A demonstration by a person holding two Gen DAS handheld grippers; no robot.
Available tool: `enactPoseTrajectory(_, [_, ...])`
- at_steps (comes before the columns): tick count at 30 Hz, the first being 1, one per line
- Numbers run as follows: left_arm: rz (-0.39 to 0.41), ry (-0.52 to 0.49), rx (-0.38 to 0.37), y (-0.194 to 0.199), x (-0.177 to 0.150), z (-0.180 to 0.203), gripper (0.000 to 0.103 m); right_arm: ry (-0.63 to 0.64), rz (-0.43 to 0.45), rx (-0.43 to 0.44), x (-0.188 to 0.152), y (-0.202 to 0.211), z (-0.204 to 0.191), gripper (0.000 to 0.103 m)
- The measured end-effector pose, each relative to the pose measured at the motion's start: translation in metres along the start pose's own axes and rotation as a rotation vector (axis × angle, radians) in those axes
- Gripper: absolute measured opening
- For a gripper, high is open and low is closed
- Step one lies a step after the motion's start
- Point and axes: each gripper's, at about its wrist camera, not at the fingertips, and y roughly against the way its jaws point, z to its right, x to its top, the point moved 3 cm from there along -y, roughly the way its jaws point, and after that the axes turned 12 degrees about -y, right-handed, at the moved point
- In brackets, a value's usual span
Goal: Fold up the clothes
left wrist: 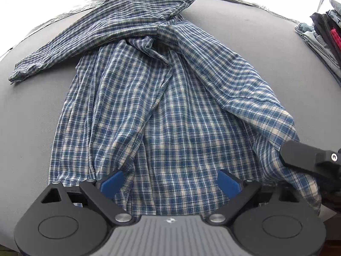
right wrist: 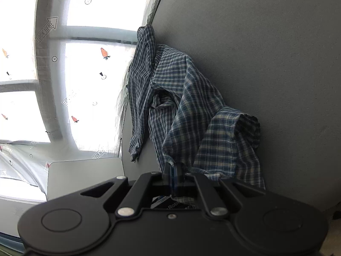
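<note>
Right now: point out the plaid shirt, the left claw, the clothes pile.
plaid shirt [left wrist: 170, 111], left wrist view, middle of the body panel.
left claw [left wrist: 170, 183], left wrist view, midway between the blue fingertips.
clothes pile [left wrist: 319, 36], left wrist view, folded stack at table's right edge.

We see a grey table [left wrist: 245, 34] filling most of the left wrist view; its far edge curves across the top of the frame, with a strip of clear plastic sheeting [left wrist: 70, 13] lying along it. At the table's right edge sits a pile of clothes [left wrist: 321, 36] in dark, grey and teal tones, with 1 red piece showing. In the right wrist view we see bright windows [right wrist: 100, 81] with pale frames, covered by a film printed with small carrots and "LOOK HERE" arrows. Below them stands a grey box-like panel [right wrist: 85, 179], close against the table's edge.
</note>
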Motion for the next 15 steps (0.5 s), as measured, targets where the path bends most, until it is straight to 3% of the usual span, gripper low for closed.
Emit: enactPoseTrajectory(15, [0.115, 0.103, -0.036, 0.029, -0.001, -0.08, 0.095, 0.032, 0.009, -0.063, -0.031, -0.036, -0.015, 0.002])
